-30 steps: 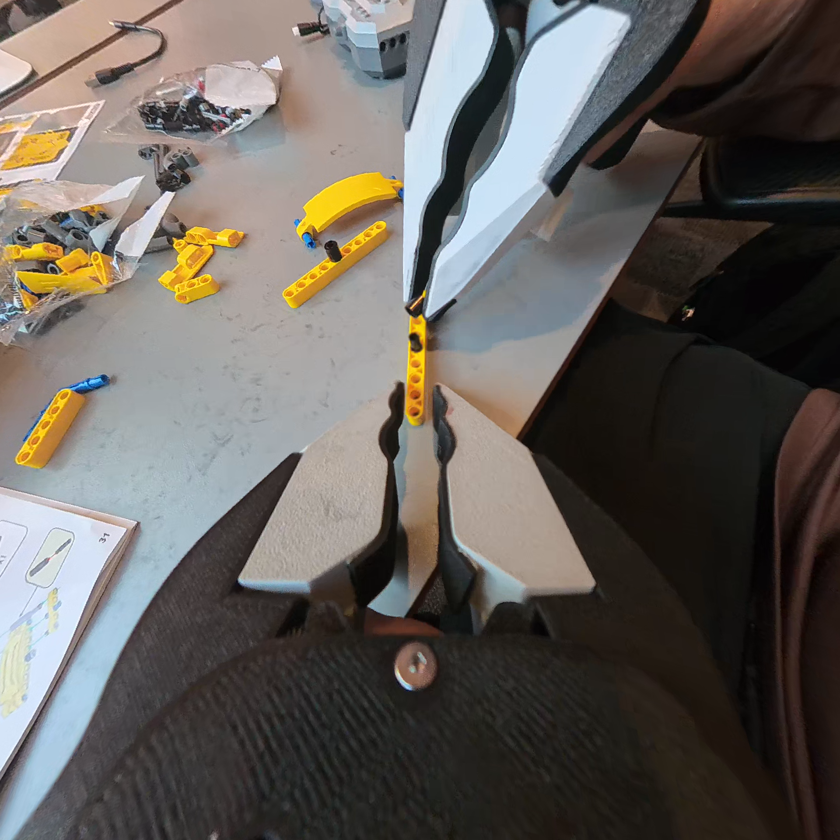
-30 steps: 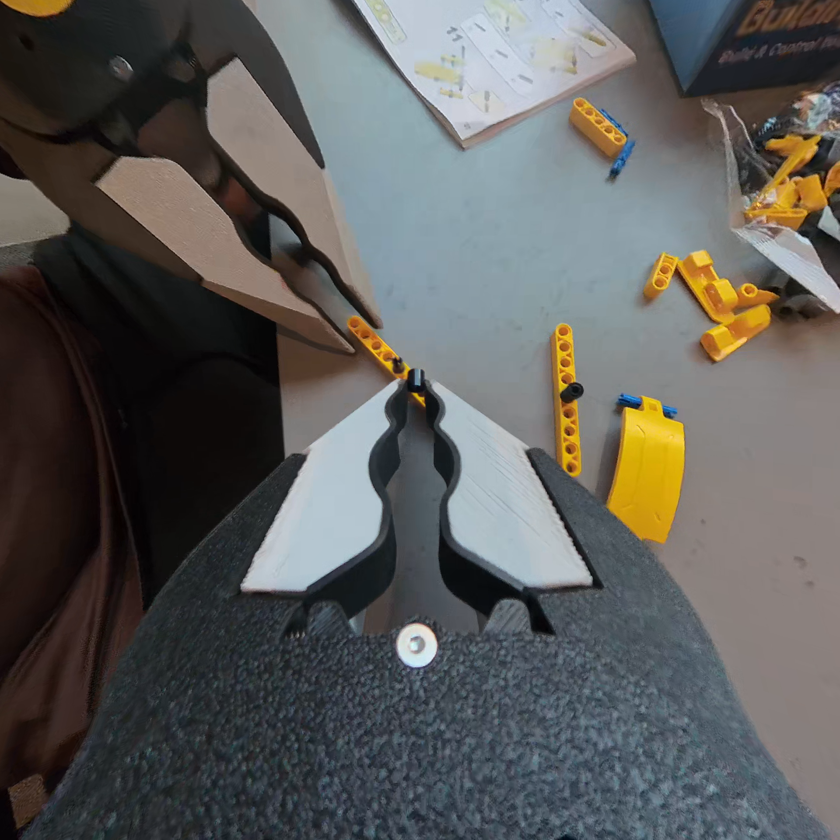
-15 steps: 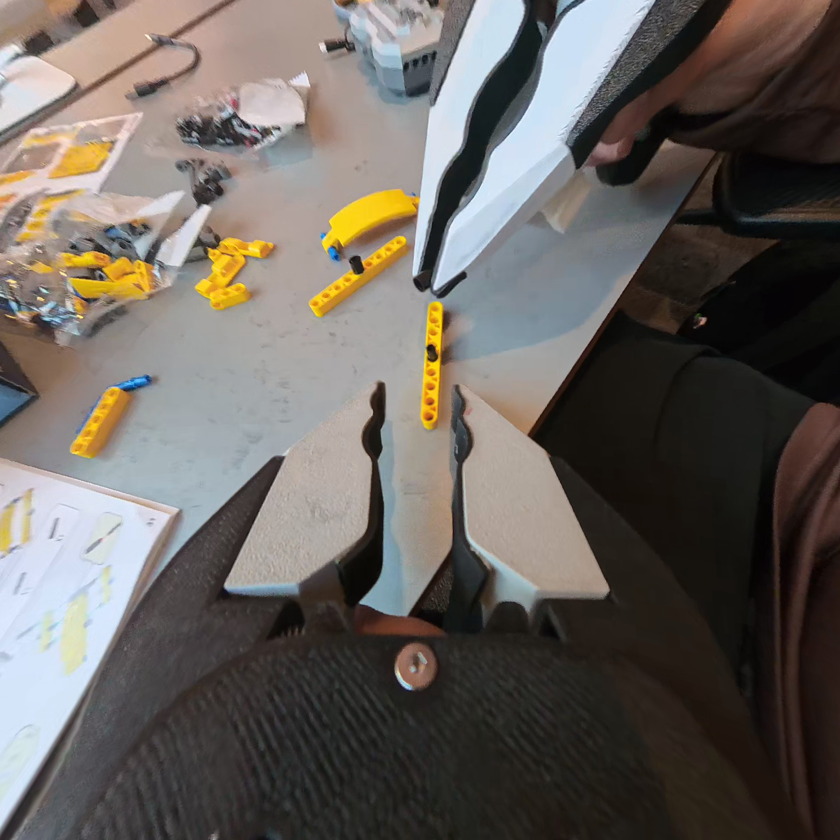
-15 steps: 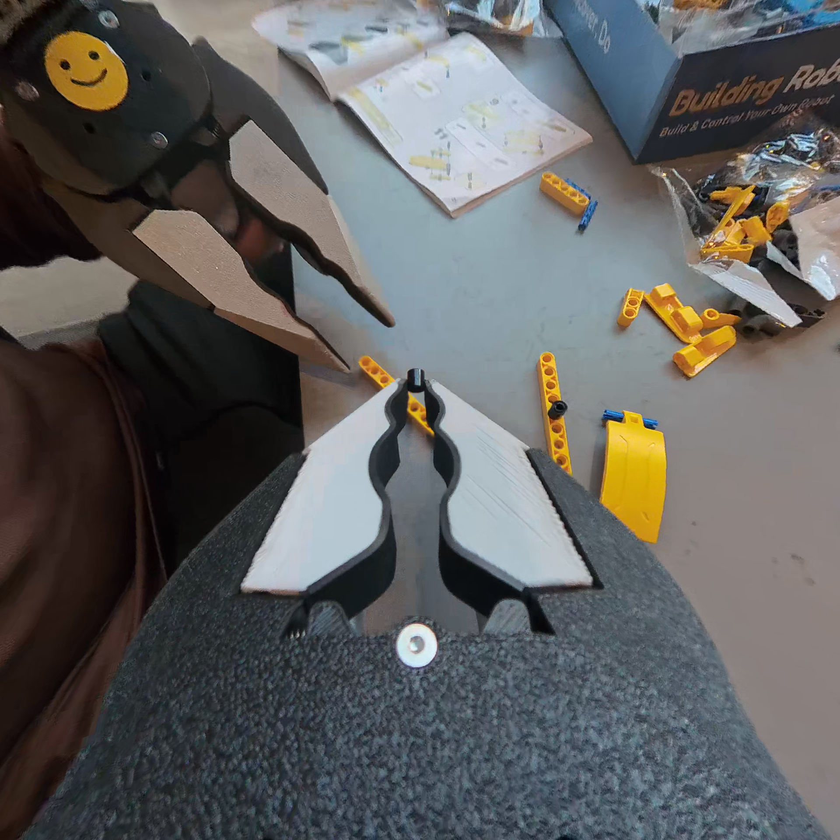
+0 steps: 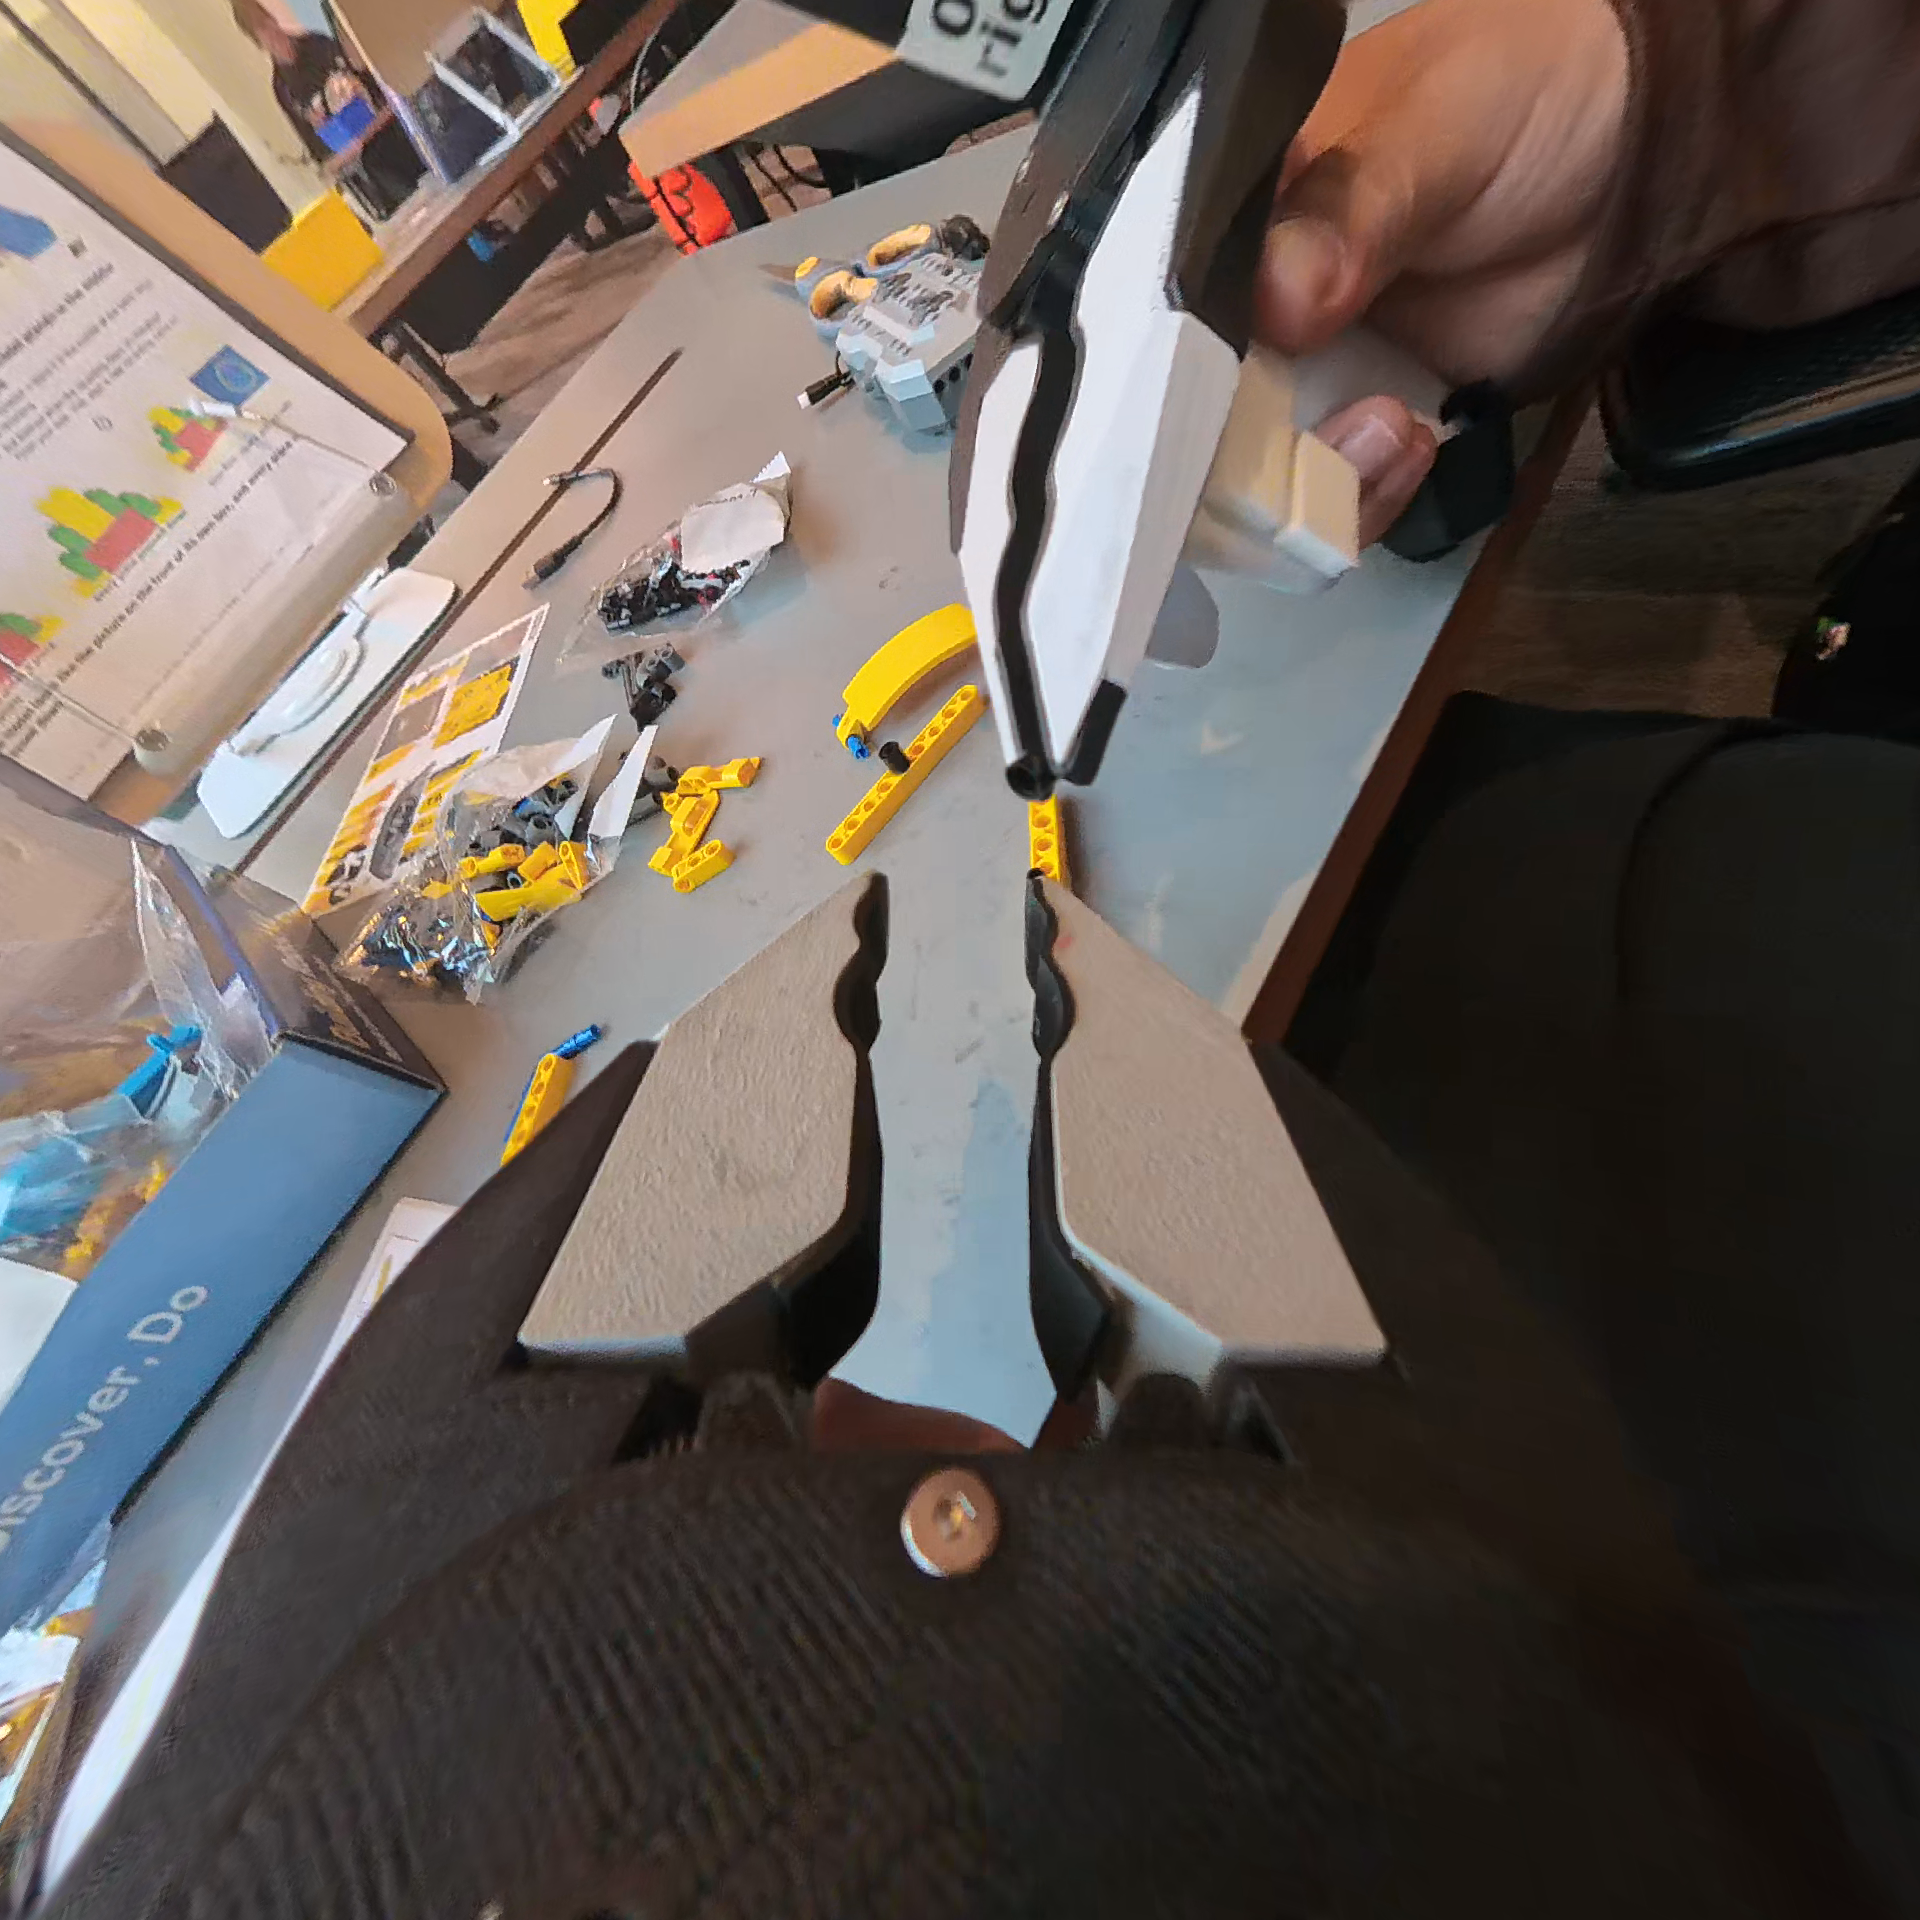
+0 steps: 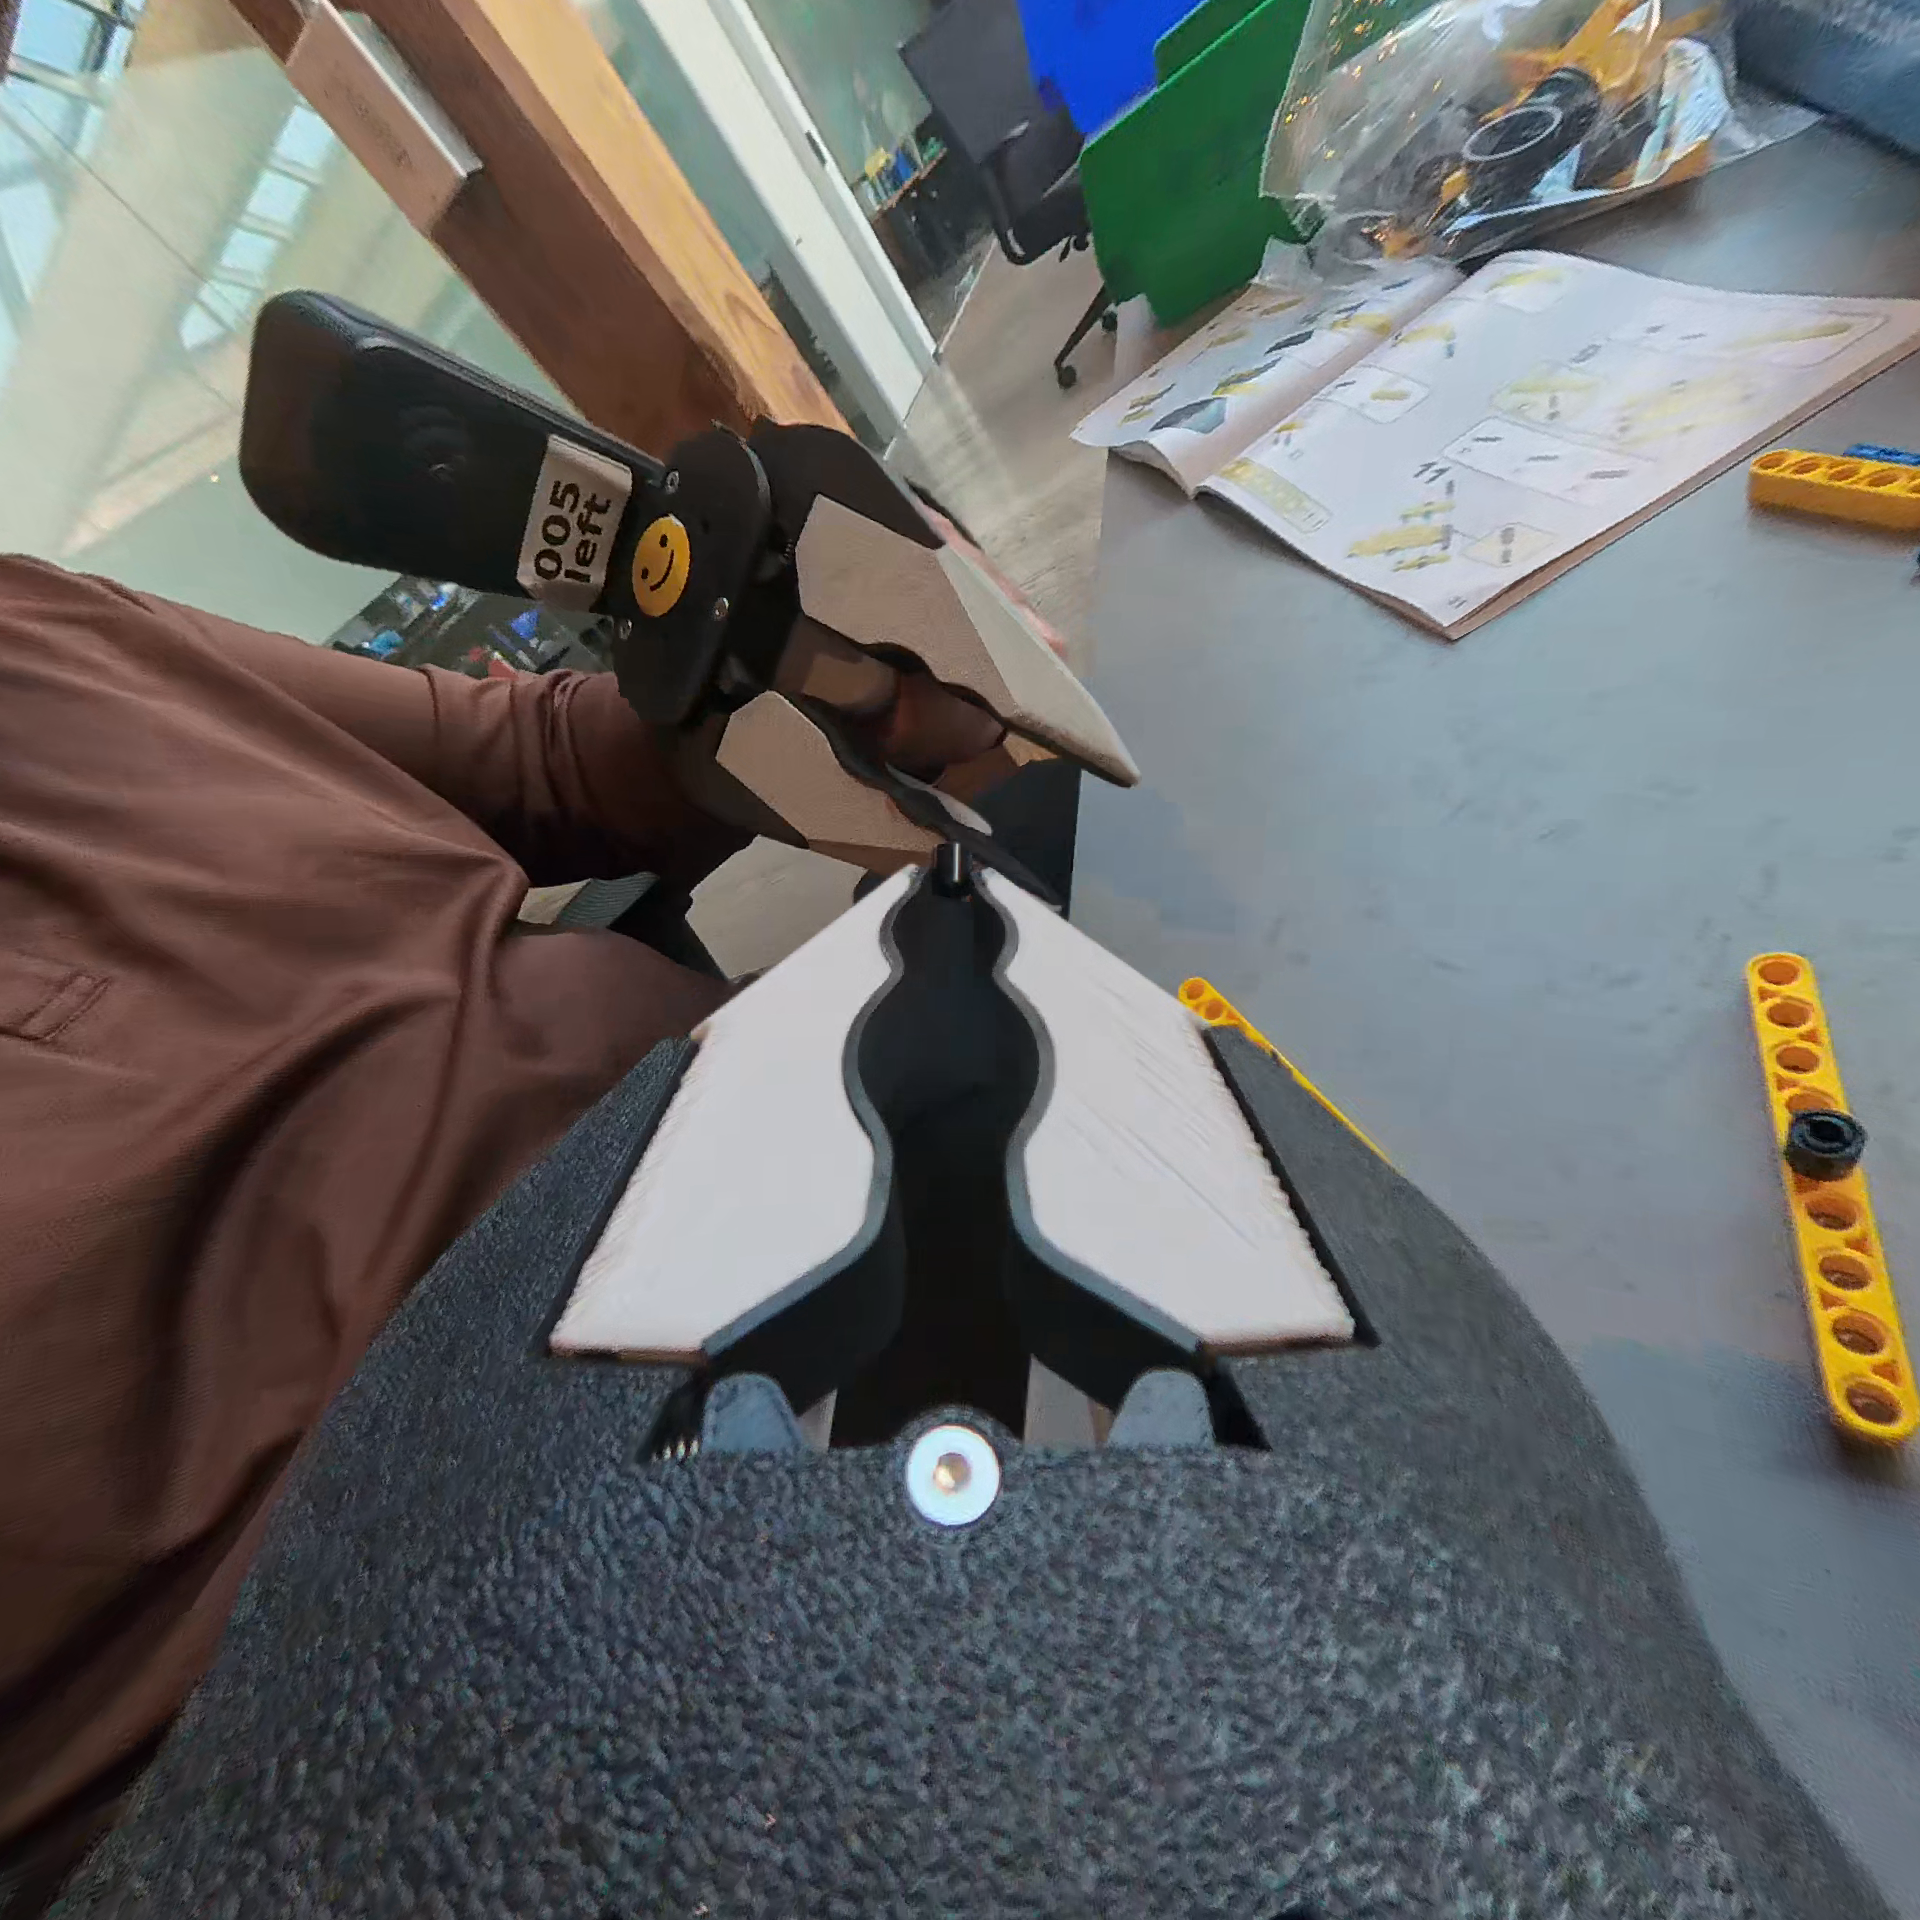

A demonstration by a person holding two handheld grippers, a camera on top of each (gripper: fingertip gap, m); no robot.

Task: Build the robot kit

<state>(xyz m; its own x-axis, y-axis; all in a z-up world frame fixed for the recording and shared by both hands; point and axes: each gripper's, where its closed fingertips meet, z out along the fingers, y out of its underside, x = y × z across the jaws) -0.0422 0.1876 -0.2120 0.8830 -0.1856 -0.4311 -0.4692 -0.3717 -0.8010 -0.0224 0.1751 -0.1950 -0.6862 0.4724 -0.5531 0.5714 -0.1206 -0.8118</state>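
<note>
My left gripper (image 5: 956, 894) is open and empty above the grey table (image 5: 935, 1091), near its right edge. A yellow holed beam (image 5: 1046, 840) lies flat just beyond its right fingertip, partly hidden by it. My right gripper (image 6: 948, 883) is shut on a small black pin (image 6: 948, 871) that sticks out past its tips. In the left wrist view the right gripper (image 5: 1049, 769) hangs tip-down right above the far end of that beam. In the right wrist view the left gripper (image 6: 1049, 800) is open, close beyond the pin, and the beam (image 6: 1210, 1003) peeks out beside my right finger.
A second yellow beam with a black pin (image 5: 904, 774) and a curved yellow panel (image 5: 904, 665) lie further in. Small yellow pieces (image 5: 696, 821), an open bag of parts (image 5: 488, 862), a blue box (image 5: 208, 1195) and an instruction booklet (image 6: 1507, 436) are to the left. Both grippers' tips are close together, under 4 cm apart.
My left gripper has let go of the yellow beam, opened wide and drawn back. The beam now lies on the table. My right gripper has lifted off it, still holding the black pin.
</note>
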